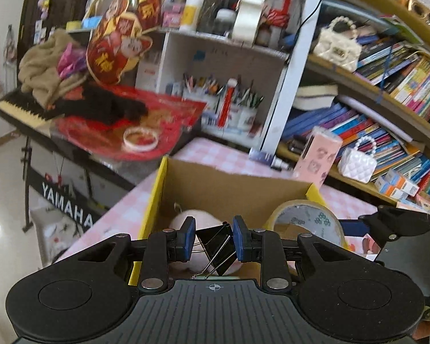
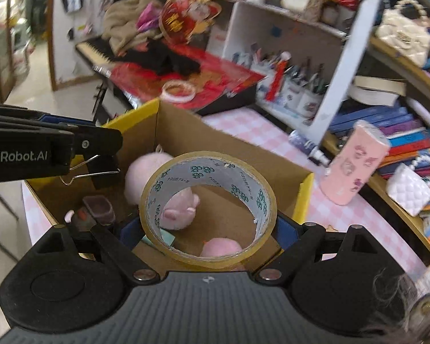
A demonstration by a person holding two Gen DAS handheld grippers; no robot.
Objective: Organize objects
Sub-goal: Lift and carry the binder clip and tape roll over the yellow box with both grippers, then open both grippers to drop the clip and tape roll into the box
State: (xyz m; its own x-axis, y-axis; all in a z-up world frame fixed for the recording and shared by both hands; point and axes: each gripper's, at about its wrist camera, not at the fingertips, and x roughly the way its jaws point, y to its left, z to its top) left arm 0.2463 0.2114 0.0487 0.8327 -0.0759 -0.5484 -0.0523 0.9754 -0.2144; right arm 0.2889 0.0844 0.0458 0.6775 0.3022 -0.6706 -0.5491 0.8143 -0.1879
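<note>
Left gripper [image 1: 214, 239], jaws nearly closed, clamping black binder clip [image 1: 217, 248] above cardboard box [image 1: 229, 186]. Right gripper [image 2: 207, 225], jaws spread wide, gripping roll of tape [image 2: 208, 209] by its outer rim over box interior. Pink plush toy [image 2: 146, 173] inside box, at 11 o'clock from tape. Pink carton [image 2: 355, 163] at 2 o'clock on checked tablecloth [image 2: 243, 124].

Probably a lived-in home room, though motion blur softens the details: a Yamaha keyboard [image 1: 23, 109] heaped with clothes, bookshelves [image 1: 387, 120] crammed with books, pen pots [image 1: 232, 106], and a pink checked tablecloth [image 2: 344, 209].
</note>
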